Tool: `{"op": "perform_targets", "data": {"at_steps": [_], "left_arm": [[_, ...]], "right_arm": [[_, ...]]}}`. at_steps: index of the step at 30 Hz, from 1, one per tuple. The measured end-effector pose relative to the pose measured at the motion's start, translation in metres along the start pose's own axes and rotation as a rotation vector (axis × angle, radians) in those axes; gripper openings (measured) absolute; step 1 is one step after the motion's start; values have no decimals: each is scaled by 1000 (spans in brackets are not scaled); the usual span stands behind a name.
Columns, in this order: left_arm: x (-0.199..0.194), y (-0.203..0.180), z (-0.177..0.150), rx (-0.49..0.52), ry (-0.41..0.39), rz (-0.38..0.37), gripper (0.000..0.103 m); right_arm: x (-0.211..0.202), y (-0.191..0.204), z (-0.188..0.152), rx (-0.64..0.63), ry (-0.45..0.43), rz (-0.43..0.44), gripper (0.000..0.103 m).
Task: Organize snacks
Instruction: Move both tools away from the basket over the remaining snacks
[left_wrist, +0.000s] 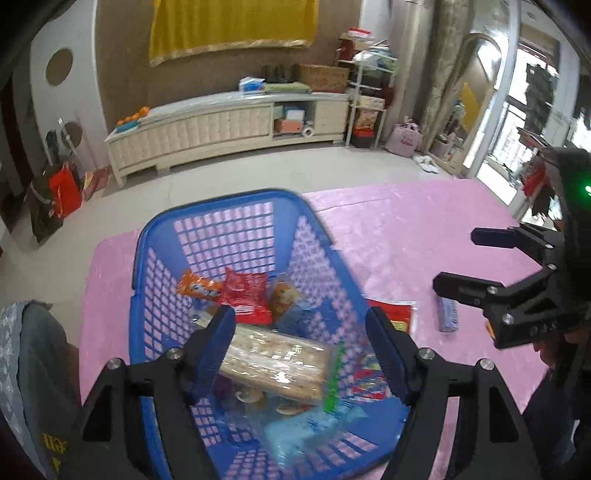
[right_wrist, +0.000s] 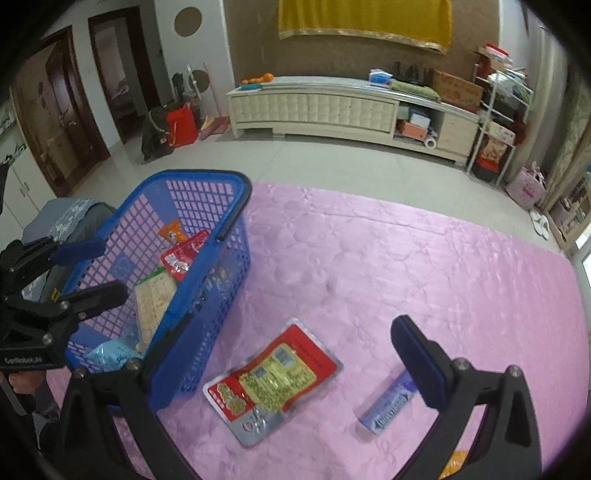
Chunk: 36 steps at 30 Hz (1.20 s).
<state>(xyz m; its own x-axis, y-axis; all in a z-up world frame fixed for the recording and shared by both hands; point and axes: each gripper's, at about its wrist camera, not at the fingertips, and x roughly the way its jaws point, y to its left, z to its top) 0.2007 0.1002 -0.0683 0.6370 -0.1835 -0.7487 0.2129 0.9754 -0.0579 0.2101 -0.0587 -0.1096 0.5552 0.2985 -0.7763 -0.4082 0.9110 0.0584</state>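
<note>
A blue plastic basket (left_wrist: 236, 206) (right_wrist: 207, 177) stands on the pink tablecloth (left_wrist: 406, 236) (right_wrist: 406, 258). It holds several snacks: a clear pack of crackers (left_wrist: 280, 360) (right_wrist: 153, 295), a red packet (left_wrist: 245, 291) (right_wrist: 183, 254), an orange packet (left_wrist: 197, 286) and a light blue bag (left_wrist: 310, 428). My left gripper (left_wrist: 301, 343) (right_wrist: 90, 269) is open and empty above the basket. A red and yellow packet (right_wrist: 273, 376) (left_wrist: 395, 314) and a purple bar (right_wrist: 388, 406) (left_wrist: 448, 314) lie on the cloth. My right gripper (right_wrist: 295, 365) (left_wrist: 454, 262) is open and empty above them.
The basket's handle (right_wrist: 236, 206) lies folded down on its right rim. An orange item (right_wrist: 456, 463) peeks out at the bottom edge. A cream cabinet (right_wrist: 332, 107) stands across the tiled floor. A grey chair (right_wrist: 70, 218) is left of the table.
</note>
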Motion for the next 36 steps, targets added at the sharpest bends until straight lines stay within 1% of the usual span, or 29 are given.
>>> {"op": "perform_targets", "data": {"at_steps": [1, 3, 6, 7, 8, 10, 13, 16, 21, 25, 28, 34, 36], "left_arm": [[-2, -6, 0, 12, -5, 0, 71], [-8, -27, -1, 66, -11, -16, 71], [-10, -54, -2, 138, -13, -33, 71], [-10, -64, -3, 161, -14, -29, 73], [-11, -75, -4, 185, -22, -9, 77], [-12, -94, -6, 233, -52, 25, 79], [-8, -112, -7, 259, -56, 18, 88], [-2, -129, -8, 282, -48, 13, 103], [13, -157, -12, 303, -31, 40, 103], [31, -173, -17, 331, 2, 102, 103], [45, -180, -23, 351, 29, 124, 103], [69, -187, -31, 379, 81, 121, 103], [78, -185, -31, 374, 98, 108, 103]], "right_arm": [[-4, -3, -3, 13, 0, 4, 103], [-13, -12, -9, 42, -1, 8, 103], [-25, -27, -20, 73, -6, -7, 103], [-29, -31, -24, 83, -7, -12, 103], [-32, -36, -28, 94, -6, -15, 103], [-40, -46, -35, 109, -10, -24, 103], [-50, -59, -47, 131, -29, -48, 103], [-58, -73, -60, 152, -34, -78, 103], [-60, -96, -77, 185, -32, -102, 103], [-53, -107, -87, 199, -18, -104, 103], [-45, -112, -95, 200, -6, -104, 103], [-26, -116, -103, 193, 17, -104, 103], [-20, -115, -104, 178, 23, -120, 103]]}}
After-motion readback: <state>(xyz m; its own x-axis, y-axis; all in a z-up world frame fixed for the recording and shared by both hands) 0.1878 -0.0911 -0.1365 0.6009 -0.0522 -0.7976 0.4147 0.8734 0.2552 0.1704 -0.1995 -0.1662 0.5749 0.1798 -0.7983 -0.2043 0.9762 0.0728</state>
